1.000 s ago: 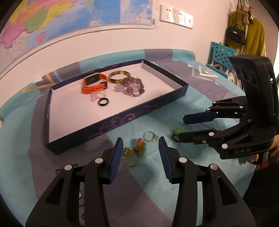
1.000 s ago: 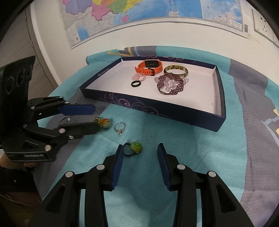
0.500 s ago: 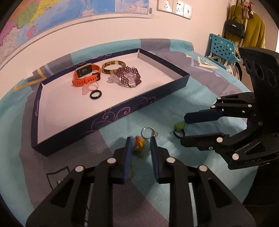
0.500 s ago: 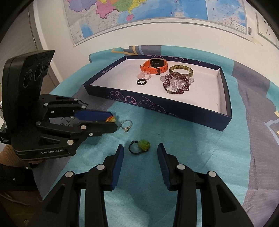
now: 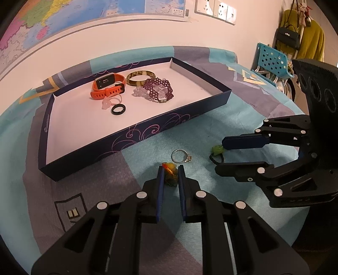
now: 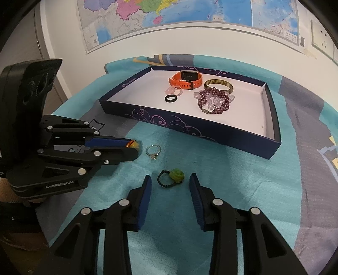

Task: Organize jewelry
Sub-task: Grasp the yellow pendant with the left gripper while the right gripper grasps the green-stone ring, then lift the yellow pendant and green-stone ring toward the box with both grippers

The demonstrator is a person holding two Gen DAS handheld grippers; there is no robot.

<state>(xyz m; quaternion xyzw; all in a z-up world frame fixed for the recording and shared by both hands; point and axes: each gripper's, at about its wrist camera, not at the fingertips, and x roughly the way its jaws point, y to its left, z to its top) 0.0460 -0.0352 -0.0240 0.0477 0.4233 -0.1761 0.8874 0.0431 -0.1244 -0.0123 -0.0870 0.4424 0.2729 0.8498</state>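
My left gripper [image 5: 170, 170] is shut on a small orange and yellow-green trinket [image 5: 170, 171], just above the cloth; it also shows in the right wrist view [image 6: 133, 145]. My right gripper [image 6: 170, 180] is open, its jaws either side of a green bead ring on a black cord [image 6: 171, 177], which also shows in the left wrist view [image 5: 216, 153]. A silver ring [image 5: 180, 156] lies on the cloth between the two. The navy tray [image 5: 135, 135] beyond holds an orange watch [image 5: 106, 86], a brown bangle [image 5: 140, 77], a purple bead bracelet [image 5: 158, 91], a black ring [image 5: 118, 109] and a pink ring [image 5: 109, 102].
The table is covered by a teal and grey cloth [image 6: 232, 190]. A wall with a map [image 6: 169, 17] stands behind the tray. A blue perforated rack [image 5: 272, 58] and hanging clothes [image 5: 302, 40] are at the far right.
My left gripper has closed on the orange and green trinket and lifted slightly. My right gripper has moved forward so the green bead ring sits between its open jaws.
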